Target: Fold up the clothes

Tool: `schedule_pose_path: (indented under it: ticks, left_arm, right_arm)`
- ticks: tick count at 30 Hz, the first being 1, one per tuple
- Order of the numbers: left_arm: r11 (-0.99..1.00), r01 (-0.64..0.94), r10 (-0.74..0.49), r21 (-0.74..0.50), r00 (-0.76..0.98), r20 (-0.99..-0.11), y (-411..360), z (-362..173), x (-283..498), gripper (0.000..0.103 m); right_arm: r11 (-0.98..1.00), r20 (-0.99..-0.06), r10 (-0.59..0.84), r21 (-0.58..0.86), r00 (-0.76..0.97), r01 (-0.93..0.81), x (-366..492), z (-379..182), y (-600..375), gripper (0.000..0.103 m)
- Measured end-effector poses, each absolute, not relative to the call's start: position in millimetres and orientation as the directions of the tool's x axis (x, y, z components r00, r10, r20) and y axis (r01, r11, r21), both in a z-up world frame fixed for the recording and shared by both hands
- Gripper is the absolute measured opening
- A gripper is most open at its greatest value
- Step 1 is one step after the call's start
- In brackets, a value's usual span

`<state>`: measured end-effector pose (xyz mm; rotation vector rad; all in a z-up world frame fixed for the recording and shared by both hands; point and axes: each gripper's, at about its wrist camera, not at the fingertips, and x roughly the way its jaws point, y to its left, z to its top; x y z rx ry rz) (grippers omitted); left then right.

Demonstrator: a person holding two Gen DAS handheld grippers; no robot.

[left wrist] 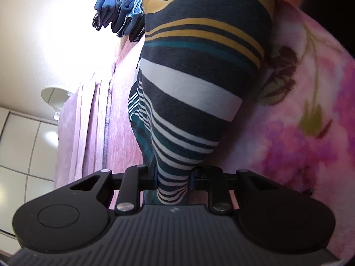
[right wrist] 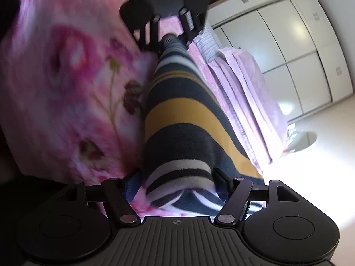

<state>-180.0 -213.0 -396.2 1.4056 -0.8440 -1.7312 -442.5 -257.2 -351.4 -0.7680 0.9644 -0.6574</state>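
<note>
1. Right now the left gripper is narrowed onto one end of a striped garment; the cloth is bunched between its jaws and pinched.
2. At the other end, the right gripper stands fairly wide, with the garment's folded edge lying between its jaws. Whether the pads press it, I cannot tell.
3. The garment, banded in navy, white, teal and mustard, stretches as a long strip between the two tools, over a pink floral blanket.
4. A pale pink cloth lies beside the strip.
5. Blue folded clothes sit beyond the garment's far end.
6. White cabinet doors stand behind.
</note>
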Motion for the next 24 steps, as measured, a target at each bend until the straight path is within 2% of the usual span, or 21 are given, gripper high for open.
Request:
schedule_pose_path:
  ticks: [2,4,6,9,11,17,21,24]
  left_arm:
    - [-0.523,0.149,-0.852,0.839,-0.111,-0.511,-208,-390,-178,0.019]
    - [-0.527,0.166,-0.85,0.834,-0.091,-0.519,-199,-381,-175,0.019]
    - [-0.519,0.194,-0.853,0.832,-0.063,-0.517,-185,-370,-171,0.017]
    - [-0.483,0.255,-0.863,0.838,0.025,-0.505,-158,-356,-158,0.009]
    - [-0.447,0.296,-0.859,0.844,0.121,-0.498,-140,-351,-146,0.0]
    - [-0.375,0.41,-0.821,0.831,0.269,-0.503,-101,-335,-119,0.0]
    - [-0.361,0.463,-0.823,0.81,0.251,-0.51,-98,-329,-126,0.0]
    - [-0.379,0.46,-0.831,0.803,0.212,-0.514,-102,-333,-144,0.005]
  right_arm:
    - [0.583,-0.47,-0.756,-0.8,0.455,0.141,-447,-351,-270,0.064]
    - [0.587,-0.467,-0.734,-0.802,0.493,0.114,-454,-348,-281,0.052]
    - [0.579,-0.454,-0.717,-0.811,0.529,0.089,-460,-342,-291,0.049]
    - [0.58,-0.454,-0.698,-0.812,0.555,0.067,-455,-333,-317,0.047]
    - [0.585,-0.449,-0.682,-0.809,0.577,0.062,-442,-328,-336,0.046]
    - [0.601,-0.446,-0.662,-0.796,0.602,0.07,-409,-318,-375,0.046]
    - [0.619,-0.46,-0.673,-0.779,0.579,0.101,-425,-314,-369,0.045]
    - [0.63,-0.479,-0.693,-0.766,0.539,0.13,-442,-320,-367,0.041]
